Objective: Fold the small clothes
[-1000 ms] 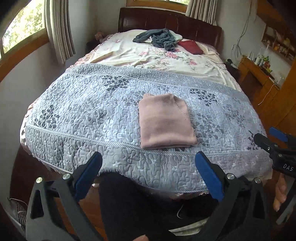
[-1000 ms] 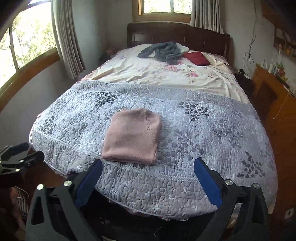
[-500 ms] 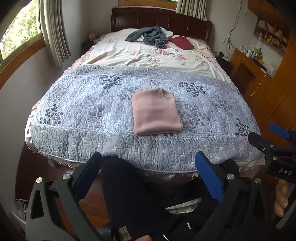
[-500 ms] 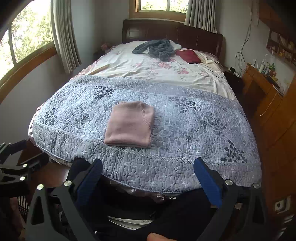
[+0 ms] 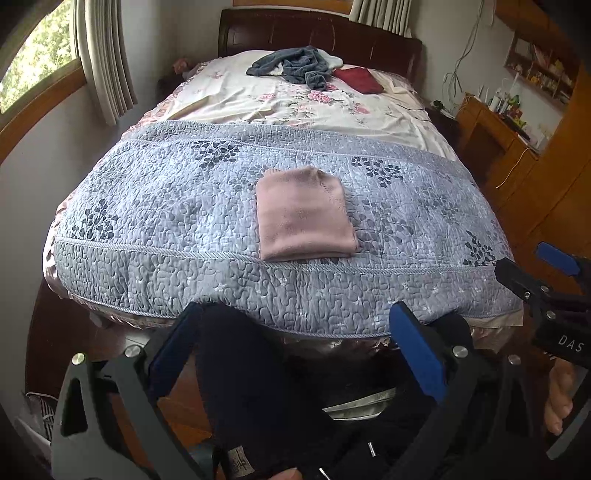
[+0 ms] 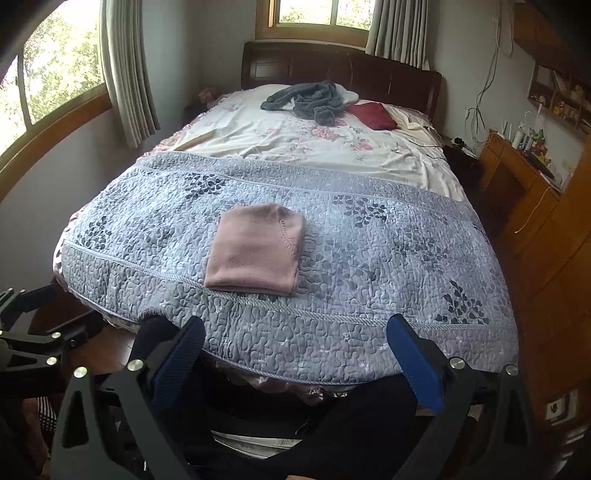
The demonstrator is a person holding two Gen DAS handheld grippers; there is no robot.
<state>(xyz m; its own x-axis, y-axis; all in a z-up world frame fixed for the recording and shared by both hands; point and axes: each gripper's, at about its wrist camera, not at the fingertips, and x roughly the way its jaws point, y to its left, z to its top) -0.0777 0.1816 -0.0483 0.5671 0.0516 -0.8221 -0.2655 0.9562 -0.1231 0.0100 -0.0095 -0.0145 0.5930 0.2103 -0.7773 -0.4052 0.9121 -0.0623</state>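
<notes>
Left wrist, pink garment (image 5: 304,214) beyond fingers (image 5: 415,350)

I see soft daylight from the windows (image 6: 321,14) lighting the bed (image 6: 369,236) evenly; fisheye bends my frame edges into dark corners, and nearby foreground is dim.

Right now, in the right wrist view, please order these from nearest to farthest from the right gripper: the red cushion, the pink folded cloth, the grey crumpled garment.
From the right gripper:
1. Pink folded cloth, on the quilt, slightly left.
2. Grey crumpled garment and red cushion, both by the headboard; too close to call.
</notes>
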